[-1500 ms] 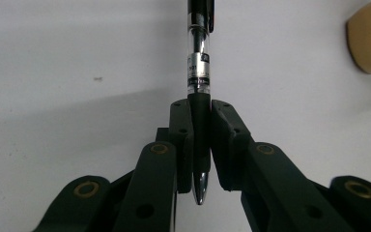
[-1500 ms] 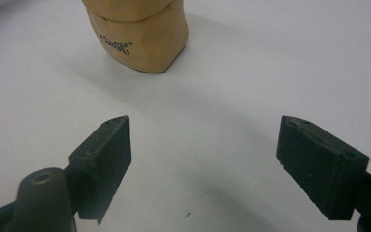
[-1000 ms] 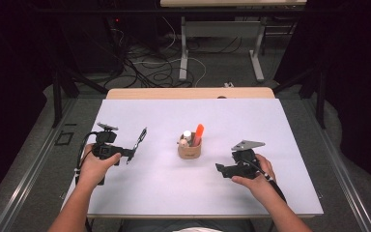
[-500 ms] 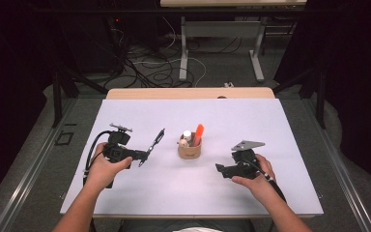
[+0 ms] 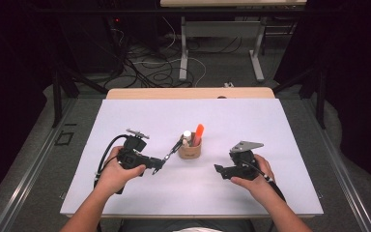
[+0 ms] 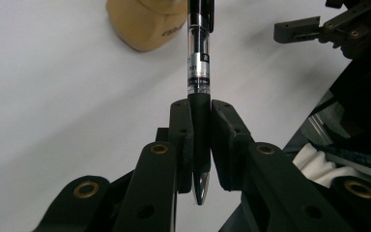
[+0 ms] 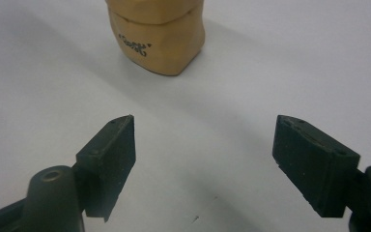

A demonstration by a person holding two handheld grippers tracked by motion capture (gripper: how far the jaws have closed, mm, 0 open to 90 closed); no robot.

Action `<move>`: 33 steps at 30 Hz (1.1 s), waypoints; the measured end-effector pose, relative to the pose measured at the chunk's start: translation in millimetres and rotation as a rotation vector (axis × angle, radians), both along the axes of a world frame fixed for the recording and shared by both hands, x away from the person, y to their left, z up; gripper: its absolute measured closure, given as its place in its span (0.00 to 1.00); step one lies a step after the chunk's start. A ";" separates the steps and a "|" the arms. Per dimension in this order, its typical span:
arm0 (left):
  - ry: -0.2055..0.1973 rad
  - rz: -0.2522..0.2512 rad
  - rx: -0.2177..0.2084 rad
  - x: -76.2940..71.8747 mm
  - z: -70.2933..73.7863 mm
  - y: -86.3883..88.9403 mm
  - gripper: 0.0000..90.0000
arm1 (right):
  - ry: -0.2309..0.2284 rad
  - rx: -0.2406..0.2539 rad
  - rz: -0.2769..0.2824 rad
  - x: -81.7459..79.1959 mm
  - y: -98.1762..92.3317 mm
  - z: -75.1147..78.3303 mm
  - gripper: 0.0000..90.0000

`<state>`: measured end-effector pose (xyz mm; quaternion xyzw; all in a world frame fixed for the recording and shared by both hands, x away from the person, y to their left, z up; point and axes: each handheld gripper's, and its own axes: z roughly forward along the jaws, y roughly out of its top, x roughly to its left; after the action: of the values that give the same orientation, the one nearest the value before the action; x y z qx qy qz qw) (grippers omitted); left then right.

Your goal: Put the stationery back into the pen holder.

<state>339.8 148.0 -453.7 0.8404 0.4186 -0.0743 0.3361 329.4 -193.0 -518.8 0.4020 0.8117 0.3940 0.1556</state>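
A tan cup (image 5: 190,151) stands mid-table with an orange marker (image 5: 198,132) and a white-capped item (image 5: 187,136) upright in it. My left gripper (image 5: 160,162) is shut on a black pen (image 5: 173,149), which slants up to the right until its far end reaches the cup's left rim. In the left gripper view, the gripper (image 6: 200,130) clamps the pen (image 6: 199,72) at its grip, metal tip towards the camera, cup (image 6: 147,24) beyond. My right gripper (image 5: 218,169) rests right of the cup; it (image 7: 205,154) is open, jaws just closing slightly on nothing, facing the cup (image 7: 157,41).
The white table top (image 5: 270,125) has a wooden strip (image 5: 188,93) along its far edge. Beyond it are floor cables (image 5: 149,72) and another table's legs (image 5: 257,53). Dark metal rails run along both sides.
My left gripper has carried the pen rightwards, from the table's left part up to the cup. The right hand has stayed where it was.
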 end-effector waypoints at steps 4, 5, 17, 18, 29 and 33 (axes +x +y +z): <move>0.009 -0.019 0.004 -1.6 -3.5 -6.0 0.89 | -0.037 -0.036 0.041 -4.3 6.1 1.8 0.30; 0.010 -0.032 0.012 -1.4 -4.0 -6.6 0.89 | -0.033 -0.051 0.056 -5.3 7.2 2.6 0.31; 0.047 -0.070 0.028 -3.3 -16.6 -21.1 0.89 | -0.220 -0.158 0.238 -19.1 23.1 5.4 0.45; 0.050 -0.072 0.032 -3.4 -17.3 -21.8 0.89 | -0.242 -0.174 0.249 -20.8 24.8 5.8 0.45; 0.076 -0.074 0.046 -1.3 -25.2 -27.1 0.89 | -0.443 -0.326 0.373 -29.8 43.5 8.3 0.42; 0.080 -0.078 0.053 0.3 -28.2 -27.0 0.89 | -0.497 -0.401 0.453 -34.5 53.0 7.8 0.39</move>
<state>340.2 121.0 -481.9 0.8611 0.4003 -0.1099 0.2935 295.0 -140.0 -511.0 0.0666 0.8784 0.3373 0.3321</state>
